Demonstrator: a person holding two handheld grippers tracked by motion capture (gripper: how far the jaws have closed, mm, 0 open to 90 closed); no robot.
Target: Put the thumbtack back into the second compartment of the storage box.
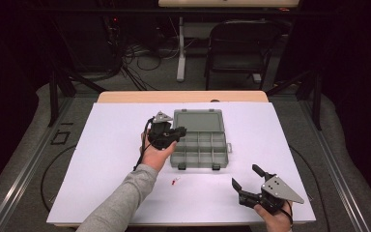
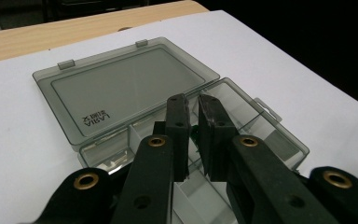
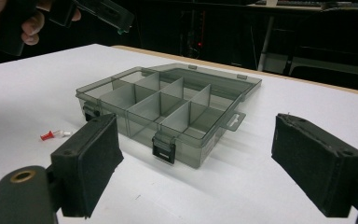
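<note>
Left claw (image 2: 193, 105) nipping small green item over open organizer box (image 1: 200, 150); drop pending. Right claw (image 1: 247, 178) open, idle. Red pushpin (image 1: 174, 181) still on tabletop (image 1: 111, 145).

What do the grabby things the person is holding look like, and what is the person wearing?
Each hand holds a black gripper with two flat, blocky jaws. The left gripper and the right gripper both carry a grey three-cornered plate on top, and a thin black cable trails from each. In the gripper views, brass-coloured rings show at the joints of the jaw arms. The person's left arm wears a grey long sleeve.
</note>
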